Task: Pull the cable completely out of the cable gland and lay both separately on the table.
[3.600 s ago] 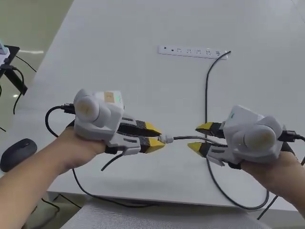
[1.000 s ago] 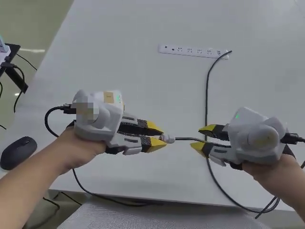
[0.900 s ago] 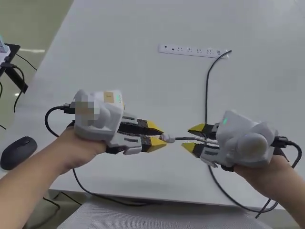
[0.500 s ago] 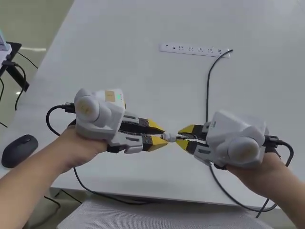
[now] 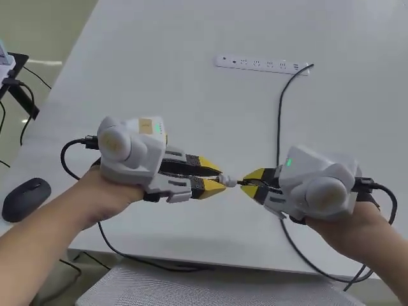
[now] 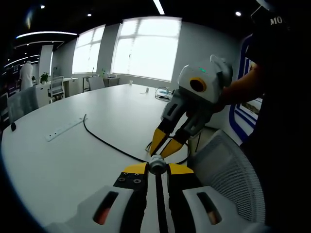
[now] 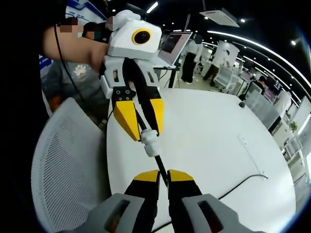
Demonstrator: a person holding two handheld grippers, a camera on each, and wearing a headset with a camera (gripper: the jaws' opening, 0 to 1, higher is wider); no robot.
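The small white cable gland (image 5: 225, 182) hangs above the table's near edge between both grippers. My left gripper (image 5: 217, 178) is shut on it; in the left gripper view the gland (image 6: 157, 164) sits at the tips of my left gripper (image 6: 157, 169). A thin black cable (image 7: 162, 170) comes out of the gland (image 7: 149, 141) straight into my right gripper (image 7: 163, 175), which is shut on it just beyond the gland. In the head view the right gripper (image 5: 252, 182) nearly touches the left one's tips.
A white power strip (image 5: 264, 65) lies at the far side of the white table (image 5: 159, 83), and its black cord (image 5: 278, 127) runs toward the near edge under my right hand. A mouse (image 5: 25, 197) sits left, a mesh chair (image 5: 191, 290) below.
My right gripper has moved left along the cable, up close to the gland, and its jaws have gone from open to shut on the cable. The left gripper has held still.
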